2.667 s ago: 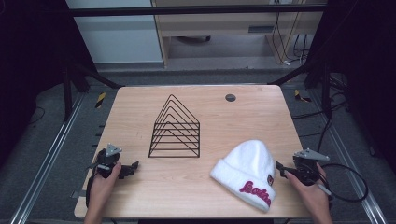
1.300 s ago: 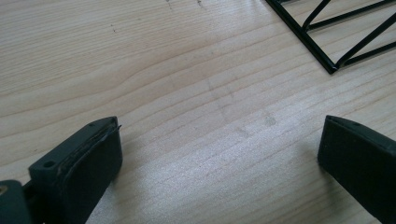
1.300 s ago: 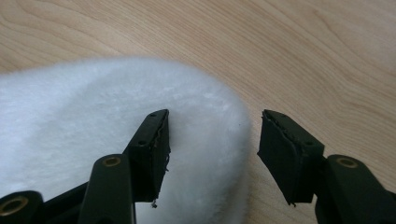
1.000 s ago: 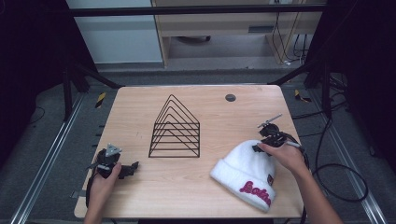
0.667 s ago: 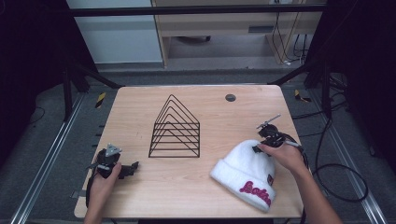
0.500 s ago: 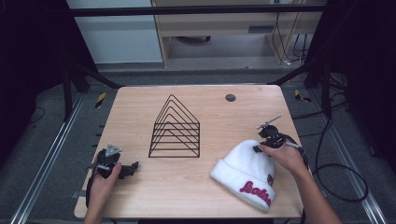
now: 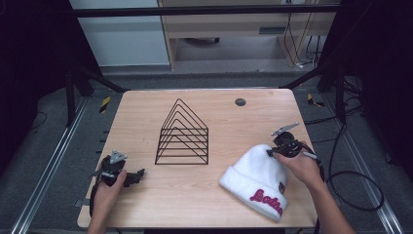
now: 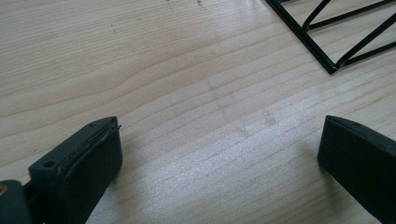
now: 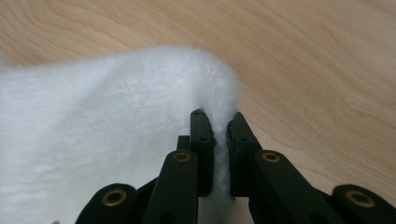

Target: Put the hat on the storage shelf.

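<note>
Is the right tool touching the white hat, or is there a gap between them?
Touching. In the right gripper view, the right tool has its jaws pinched on a fold of the white hat, with fabric squeezed between them.

Two black jaws of the left gripper standing wide apart over bare pale wooden table, nothing between them, with a corner of the black wire rack at upper right.

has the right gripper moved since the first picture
Yes. In the high view the right gripper has gone from the table's right edge inward and away from the person, toward the wire rack, and its jaws have just closed on the white hat's top.
</note>
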Demonstrator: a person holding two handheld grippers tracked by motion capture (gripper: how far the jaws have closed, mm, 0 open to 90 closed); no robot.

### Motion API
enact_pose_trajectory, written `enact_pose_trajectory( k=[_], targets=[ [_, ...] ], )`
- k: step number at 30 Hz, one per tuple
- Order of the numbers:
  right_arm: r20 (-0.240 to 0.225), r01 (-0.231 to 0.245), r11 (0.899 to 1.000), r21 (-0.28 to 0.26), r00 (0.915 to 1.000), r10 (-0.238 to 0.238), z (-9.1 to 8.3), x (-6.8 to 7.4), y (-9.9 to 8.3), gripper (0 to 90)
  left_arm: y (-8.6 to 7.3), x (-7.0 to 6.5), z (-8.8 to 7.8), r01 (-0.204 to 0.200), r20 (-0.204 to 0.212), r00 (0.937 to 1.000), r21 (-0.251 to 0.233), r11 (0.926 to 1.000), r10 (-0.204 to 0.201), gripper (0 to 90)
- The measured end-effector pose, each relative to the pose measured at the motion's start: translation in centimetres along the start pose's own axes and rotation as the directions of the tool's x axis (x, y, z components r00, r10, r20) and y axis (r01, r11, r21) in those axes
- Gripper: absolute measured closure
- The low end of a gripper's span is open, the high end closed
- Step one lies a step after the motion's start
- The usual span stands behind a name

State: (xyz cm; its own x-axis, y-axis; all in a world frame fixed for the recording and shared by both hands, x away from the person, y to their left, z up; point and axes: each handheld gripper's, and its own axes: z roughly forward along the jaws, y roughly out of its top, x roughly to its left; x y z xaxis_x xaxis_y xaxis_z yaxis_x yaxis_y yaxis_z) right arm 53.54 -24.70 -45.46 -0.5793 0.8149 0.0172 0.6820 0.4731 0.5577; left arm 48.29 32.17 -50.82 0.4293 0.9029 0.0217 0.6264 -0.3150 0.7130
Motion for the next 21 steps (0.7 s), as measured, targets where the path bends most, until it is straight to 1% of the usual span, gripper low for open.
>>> enact_pose_trajectory(
  k=[1,2,3,5,6,7,8,9,10,11,14,16,17,18,19,20,21],
  targets=[
    [0.005,0.015,1.0,-0.019,0.9999,-0.015,-0.5,0.2,0.0,83.8,0.0,0.0,0.0,0.0,0.0,1.0,0.0,1.0,0.0,0.0],
    [0.005,0.015,1.0,-0.019,0.9999,-0.015,-0.5,0.2,0.0,83.8,0.0,0.0,0.0,0.0,0.0,1.0,0.0,1.0,0.0,0.0],
    [0.018,0.039,0.997,-0.063,0.9991,-0.038,-1.5,0.8,0.1,83.9,0.0,0.0,0.0,-0.002,0.0,1.0,0.002,1.0,0.002,0.0],
    [0.035,0.064,0.993,-0.095,0.9975,-0.061,-2.5,1.5,0.1,83.9,0.0,0.0,0.0,0.0,0.0,1.0,0.0,1.0,0.0,0.0],
    [0.035,0.064,0.993,-0.095,0.9975,-0.061,-2.5,1.5,0.1,83.9,0.0,0.0,0.0,0.0,0.0,1.0,0.0,1.0,0.0,0.0],
    [0.039,0.073,0.991,-0.109,0.9969,-0.069,-2.9,1.8,0.1,84.0,0.0,0.0,0.0,0.0,0.0,1.0,0.0,1.0,0.0,0.0],
    [0.043,0.095,0.985,-0.144,0.995,-0.089,-4.1,2.6,0.1,84.0,0.0,0.0,0.0,0.0,0.0,1.0,0.0,1.0,0.0,0.0],
    [0.043,0.095,0.985,-0.144,0.995,-0.089,-4.1,2.6,0.1,84.0,0.0,0.0,0.0,0.0,0.0,1.0,0.0,1.0,0.0,0.0],
    [0.048,0.109,0.981,-0.16,0.9936,-0.102,-4.6,2.9,0.1,84.0,0.0,0.0,0.0,0.0,0.0,1.0,0.0,1.0,0.0,0.0],
    [0.051,0.125,0.974,-0.191,0.9918,-0.117,-5.6,3.6,0.2,84.1,0.0,0.0,0.0,0.0,0.0,1.0,0.0,1.0,0.0,0.0],
    [0.058,0.151,0.961,-0.232,0.9883,-0.141,-7.1,4.7,0.4,84.1,0.0,0.0,-0.1,-0.002,-0.003,1.0,0.002,1.0,0.002,0.0],
    [0.064,0.169,0.95,-0.263,0.9854,-0.158,-8.1,5.5,0.4,84.1,0.0,0.0,-0.1,-0.003,0.0,1.0,0.001,1.0,0.003,1.0],
    [0.066,0.178,0.944,-0.277,0.984,-0.166,-8.5,5.9,0.4,84.1,0.0,0.0,-0.3,-0.009,-0.013,0.9999,-0.015,0.9998,0.009,3.5],
    [0.07,0.189,0.94,-0.285,0.9819,-0.176,-8.9,6.3,0.5,84.2,0.1,0.0,-0.5,-0.012,-0.015,0.9998,-0.023,0.9997,0.012,3.9],
    [0.07,0.189,0.94,-0.285,0.9819,-0.176,-8.9,6.3,0.5,84.2,0.1,0.0,-0.5,-0.012,-0.015,0.9998,-0.023,0.9997,0.012,3.7],
    [0.073,0.208,0.928,-0.31,0.9781,-0.195,-9.8,7.1,0.6,84.2,0.5,0.1,-1.3,-0.005,-0.018,0.9998,-0.058,0.9983,0.004,3.7],
    [0.077,0.22,0.921,-0.321,0.9754,-0.207,-10.2,7.5,0.7,84.2,0.5,0.1,-1.3,-0.005,-0.018,0.9998,-0.058,0.9983,0.004,3.7]
  ],
)
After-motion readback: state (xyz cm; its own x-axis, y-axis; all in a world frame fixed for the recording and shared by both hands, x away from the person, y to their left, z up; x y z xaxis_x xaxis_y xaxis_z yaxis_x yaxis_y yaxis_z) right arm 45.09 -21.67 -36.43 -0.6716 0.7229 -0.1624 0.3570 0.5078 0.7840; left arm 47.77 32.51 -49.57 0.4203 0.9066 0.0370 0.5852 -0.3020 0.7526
